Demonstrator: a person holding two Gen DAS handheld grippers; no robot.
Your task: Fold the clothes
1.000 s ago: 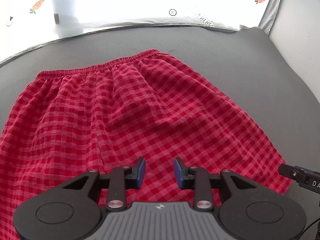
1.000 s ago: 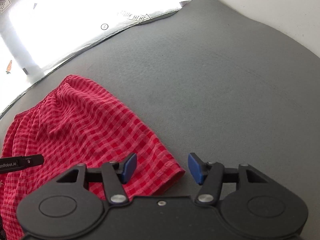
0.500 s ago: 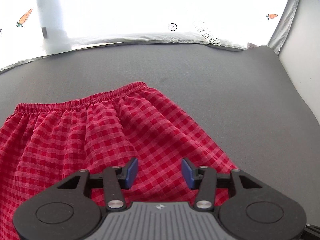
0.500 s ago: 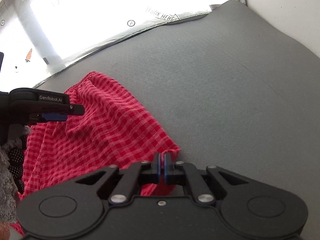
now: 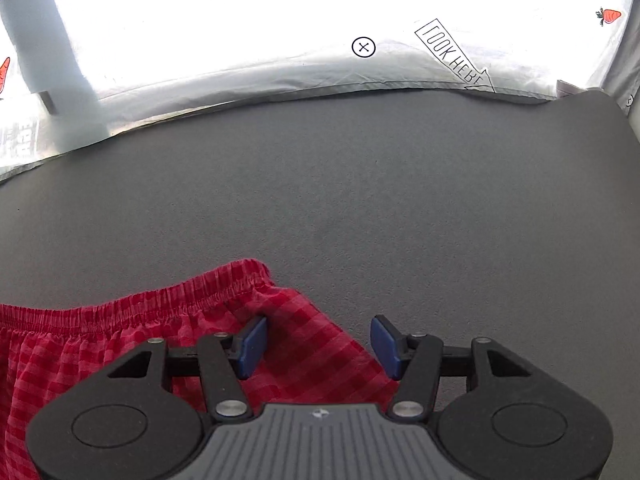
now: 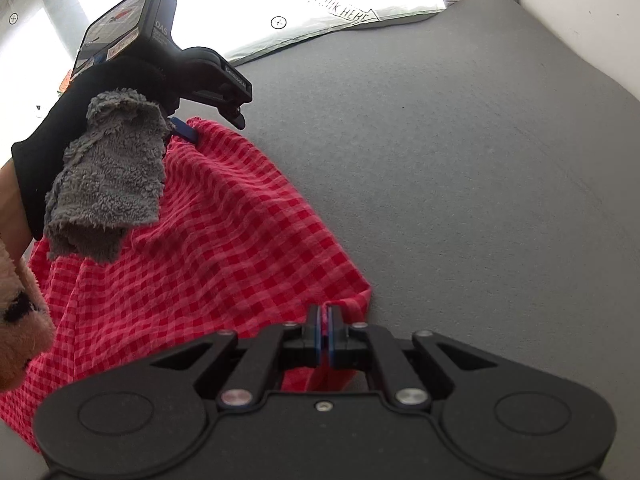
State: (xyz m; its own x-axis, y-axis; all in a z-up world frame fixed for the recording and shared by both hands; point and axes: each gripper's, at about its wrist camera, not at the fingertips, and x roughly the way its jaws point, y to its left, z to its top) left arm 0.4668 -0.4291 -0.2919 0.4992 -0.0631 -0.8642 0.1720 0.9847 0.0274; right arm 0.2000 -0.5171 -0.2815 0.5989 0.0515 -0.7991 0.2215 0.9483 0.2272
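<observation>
Red checked shorts lie on a grey mat. My right gripper is shut on the hem corner of the near leg. My left gripper is open, its jaws wide apart over the right end of the elastic waistband of the shorts. In the right wrist view the left gripper sits at the far corner of the shorts, held by a black-gloved hand with a grey fluffy cuff.
The grey mat stretches far and right of the shorts. A white sheet with printed marks and carrots lines the far edge. A pale wall stands on the right.
My left gripper moved forward to the waistband's right corner and opened wider. My right gripper, open a second ago, shut on the hem corner and holds it.
</observation>
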